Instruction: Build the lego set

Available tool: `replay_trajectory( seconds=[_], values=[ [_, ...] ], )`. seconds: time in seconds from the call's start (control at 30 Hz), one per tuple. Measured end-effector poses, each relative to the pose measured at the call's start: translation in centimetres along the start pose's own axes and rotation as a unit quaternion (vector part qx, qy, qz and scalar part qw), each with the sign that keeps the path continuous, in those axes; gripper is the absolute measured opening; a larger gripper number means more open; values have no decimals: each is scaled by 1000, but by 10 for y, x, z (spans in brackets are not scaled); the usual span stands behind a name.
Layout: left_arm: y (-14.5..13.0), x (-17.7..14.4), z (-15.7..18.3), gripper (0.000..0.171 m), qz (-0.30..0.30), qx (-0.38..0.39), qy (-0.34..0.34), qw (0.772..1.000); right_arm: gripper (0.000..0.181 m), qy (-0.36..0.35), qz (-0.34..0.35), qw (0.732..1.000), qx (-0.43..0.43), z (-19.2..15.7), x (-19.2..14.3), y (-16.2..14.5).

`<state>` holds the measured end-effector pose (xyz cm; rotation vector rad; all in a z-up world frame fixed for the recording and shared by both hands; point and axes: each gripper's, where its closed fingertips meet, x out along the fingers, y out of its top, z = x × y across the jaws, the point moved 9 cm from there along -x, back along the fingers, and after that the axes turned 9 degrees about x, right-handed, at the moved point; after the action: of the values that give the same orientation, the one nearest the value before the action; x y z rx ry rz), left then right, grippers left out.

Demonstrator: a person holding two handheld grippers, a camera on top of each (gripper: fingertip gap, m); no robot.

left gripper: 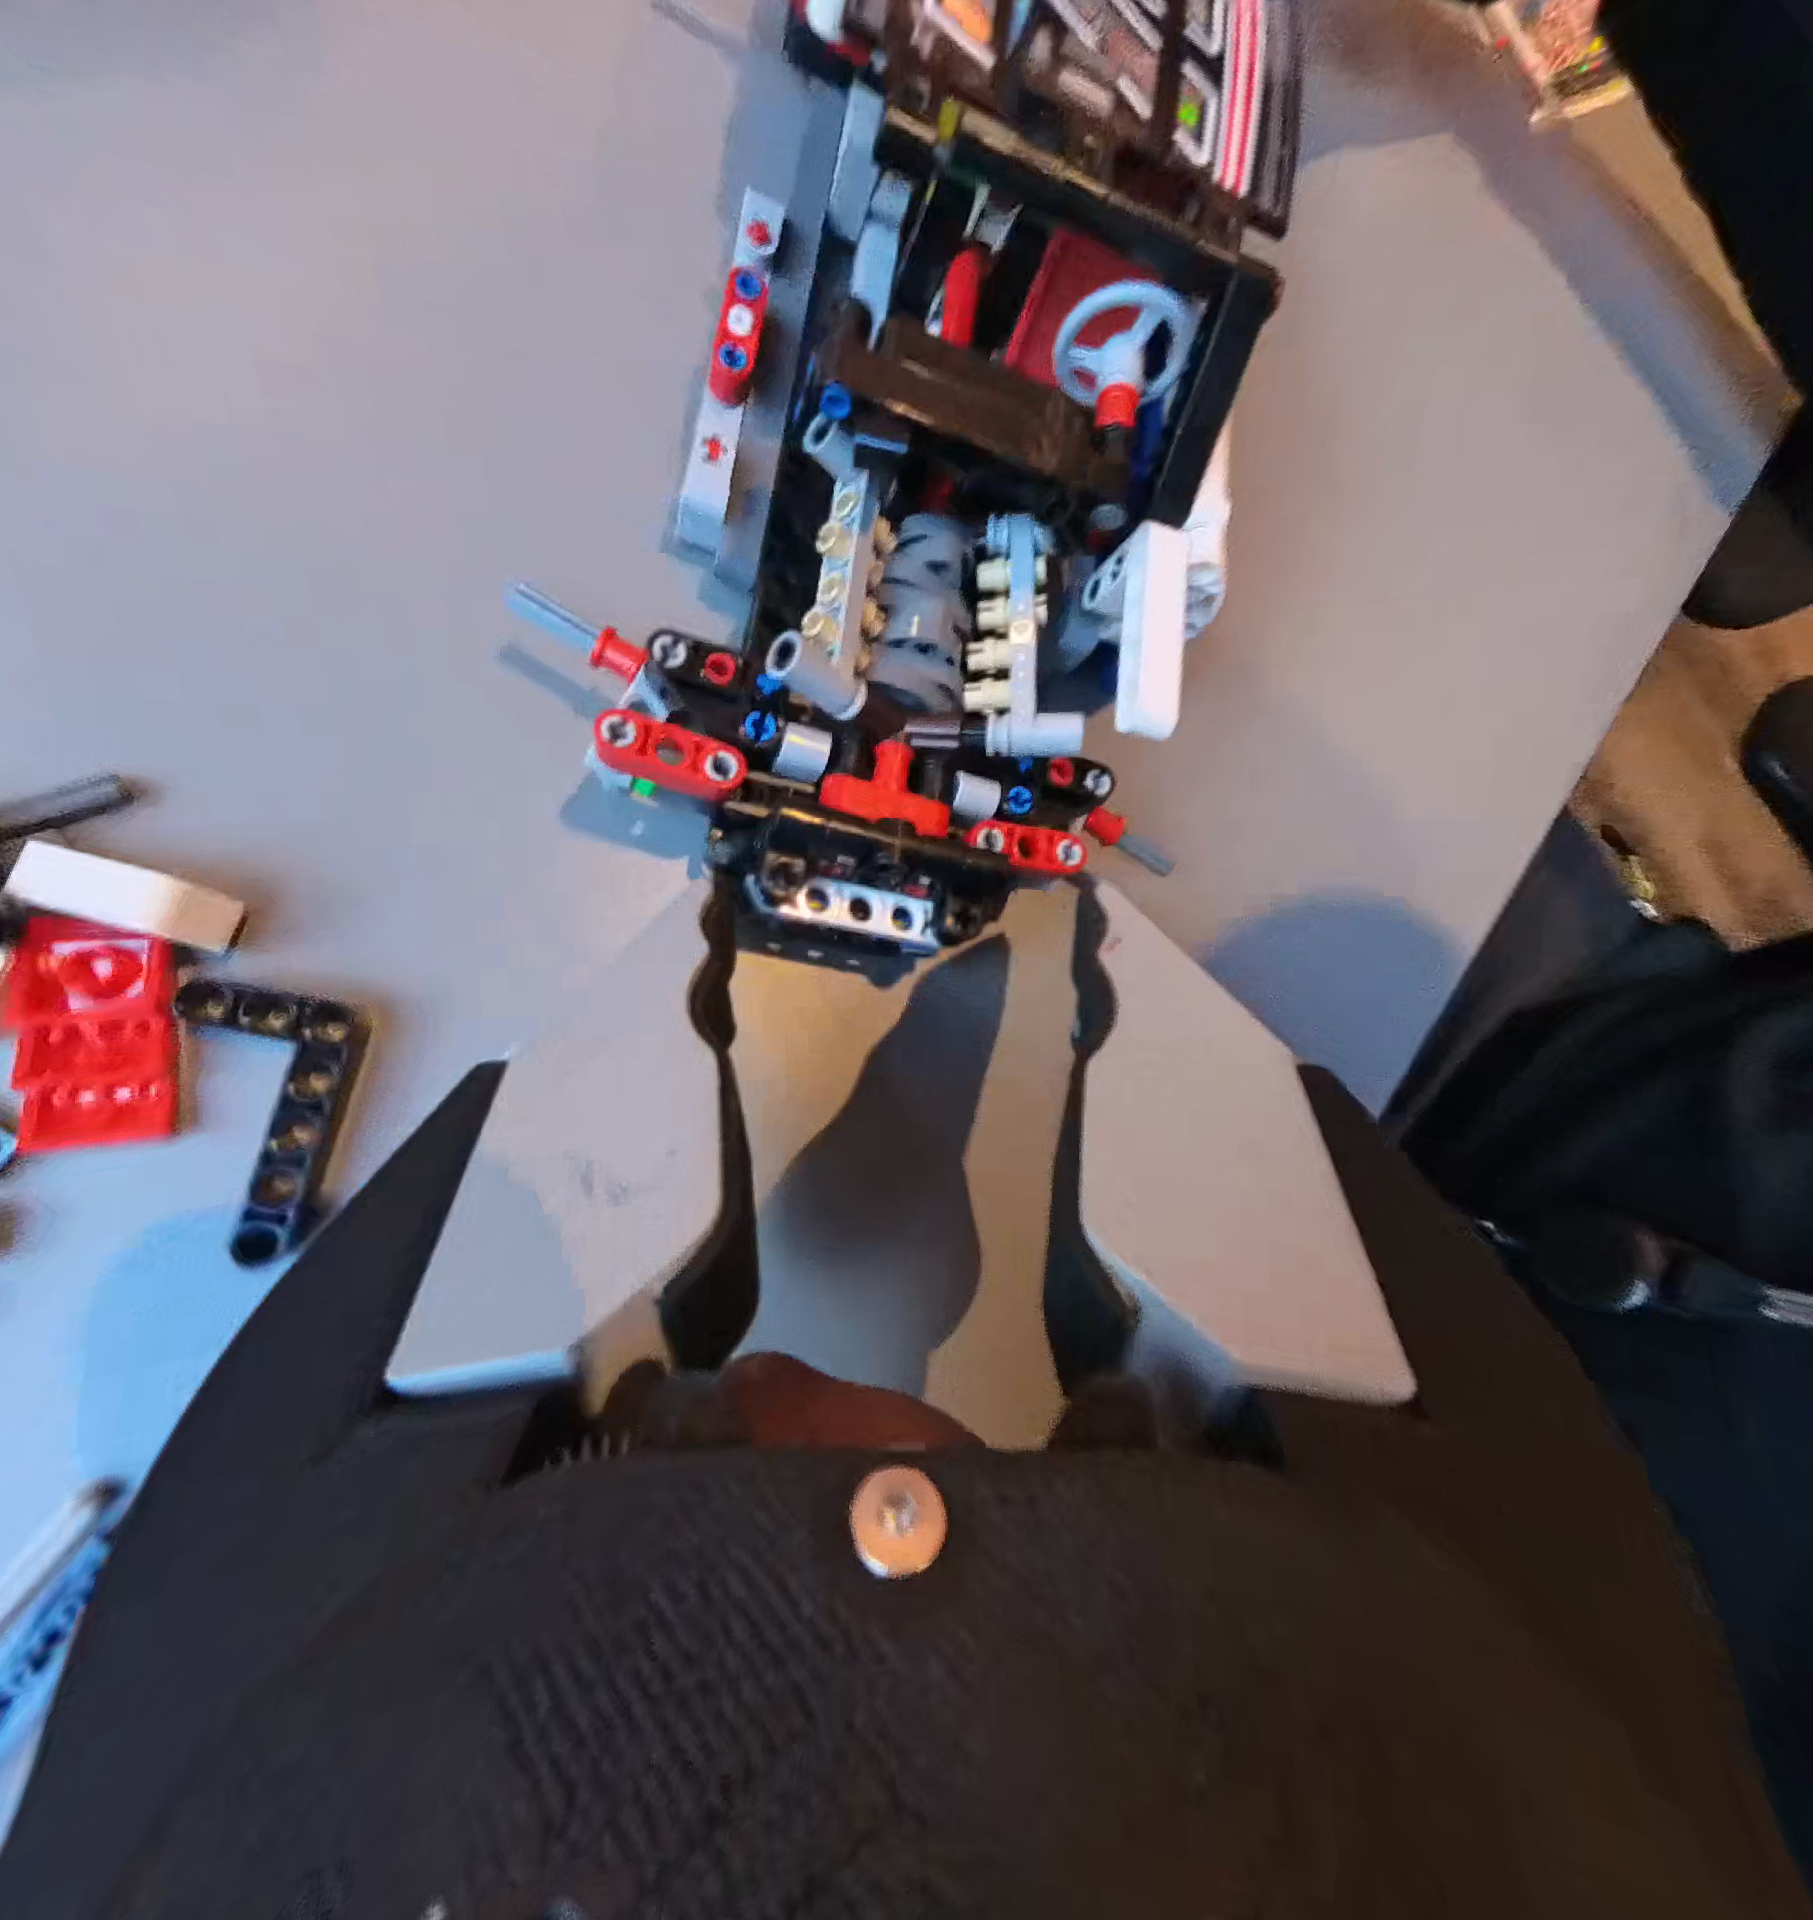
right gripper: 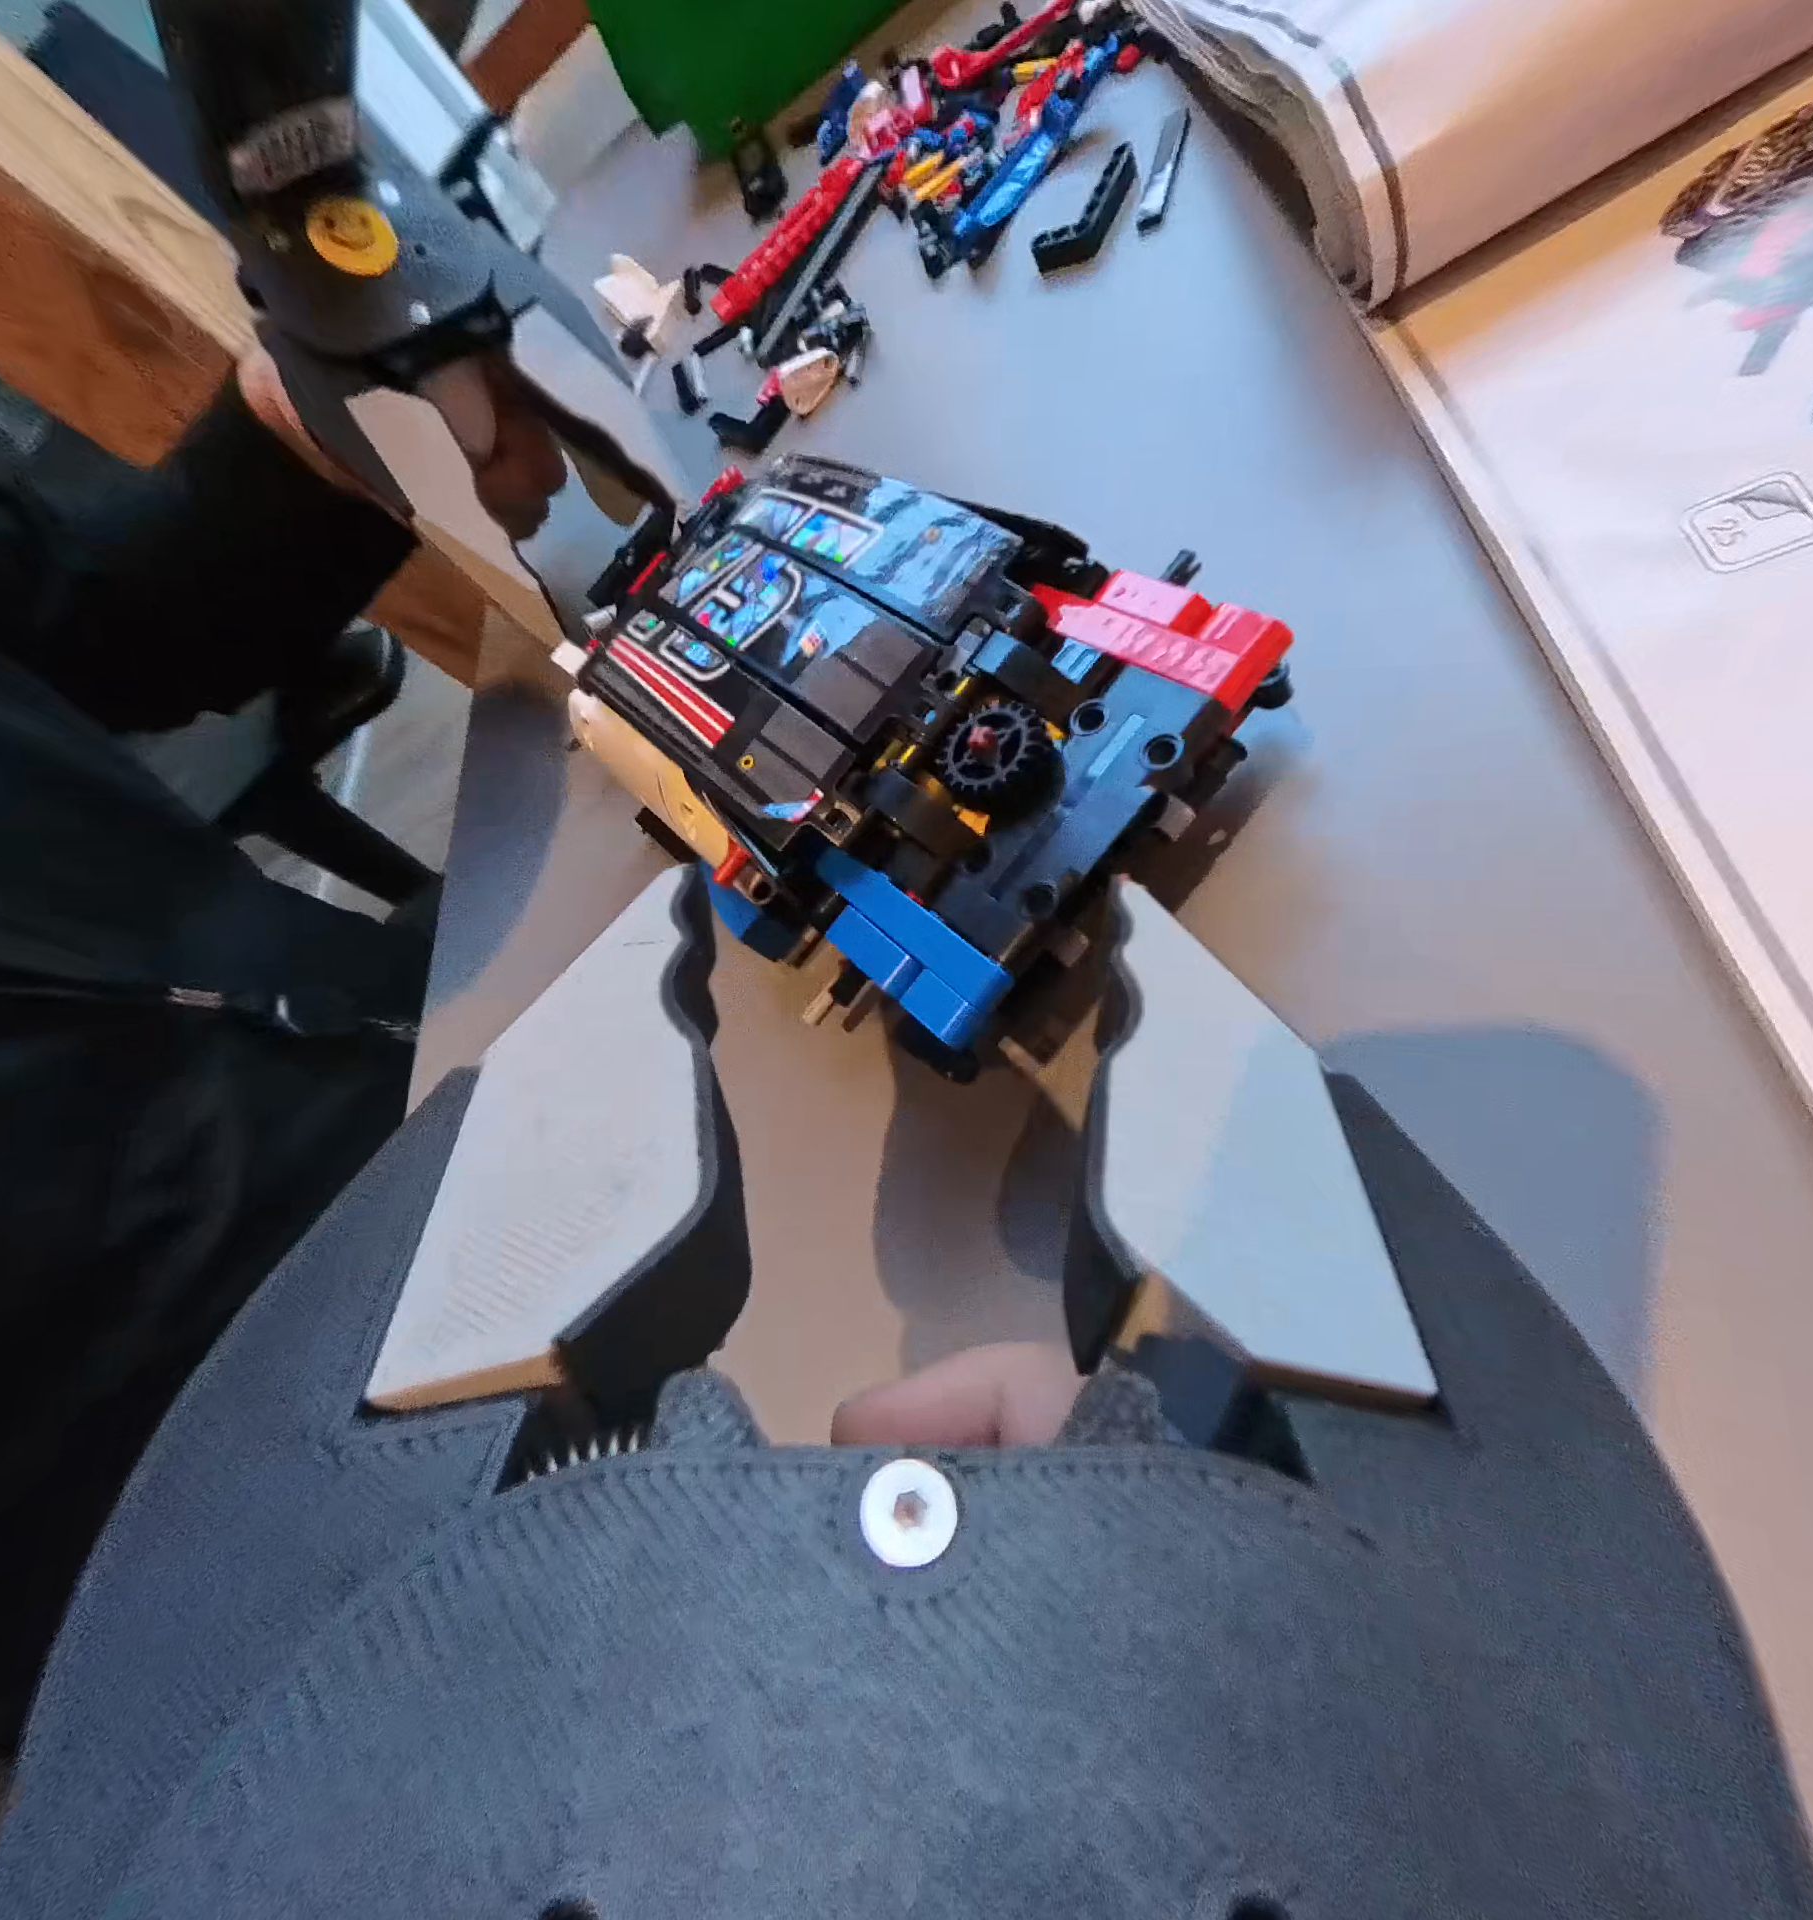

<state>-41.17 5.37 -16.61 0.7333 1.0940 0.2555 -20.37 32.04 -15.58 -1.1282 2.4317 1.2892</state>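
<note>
The part-built lego car (left gripper: 985, 499) lies on the grey table (left gripper: 258, 416). The left wrist view looks into its open cockpit, with a grey steering wheel (left gripper: 1120, 338), a red seat and a grey engine block. My left gripper (left gripper: 902, 925) is open, its fingertips either side of the car's black front end. In the right wrist view the car (right gripper: 881, 727) shows black stickered panels, a black gear (right gripper: 995, 753) and blue rear panels. My right gripper (right gripper: 907, 935) is open, its tips flanking the blue rear end. The left gripper (right gripper: 382, 312) shows at the car's far end.
Loose red panels (left gripper: 91, 1039), a black L-beam (left gripper: 299, 1101) and a white piece (left gripper: 123, 894) lie left of the car. A pile of red, blue and black parts (right gripper: 933, 156) sits farther back. The open instruction book (right gripper: 1660, 468) lies to the right. The table edge (left gripper: 1567, 831) is near. Across from one pair of fingers to the other is roughly 20 centimetres.
</note>
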Motion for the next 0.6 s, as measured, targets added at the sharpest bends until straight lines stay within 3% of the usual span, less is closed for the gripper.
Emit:
replay_trajectory(
  seconds=[0.2, 0.4, 0.5, 0.6],
  values=[
    [23, 17, -13, 79, 14, 23, -24, 999, 69, -64, -9, 998, -24, -38, -23, -50],
    [41, 46, 16, 77, 19, 26, -104, 994, 65, -151, 30, 988, -1, -64, -59, -106],
    [40, 41, 22, 73, 37, 38, -54, 997, 64, -194, 73, 978, -9, -76, -74, -121],
    [30, 24, 17, 73, 65, 70, 72, 993, 64, -252, 130, 959, -17, -81, -90, -132]
  ],
)
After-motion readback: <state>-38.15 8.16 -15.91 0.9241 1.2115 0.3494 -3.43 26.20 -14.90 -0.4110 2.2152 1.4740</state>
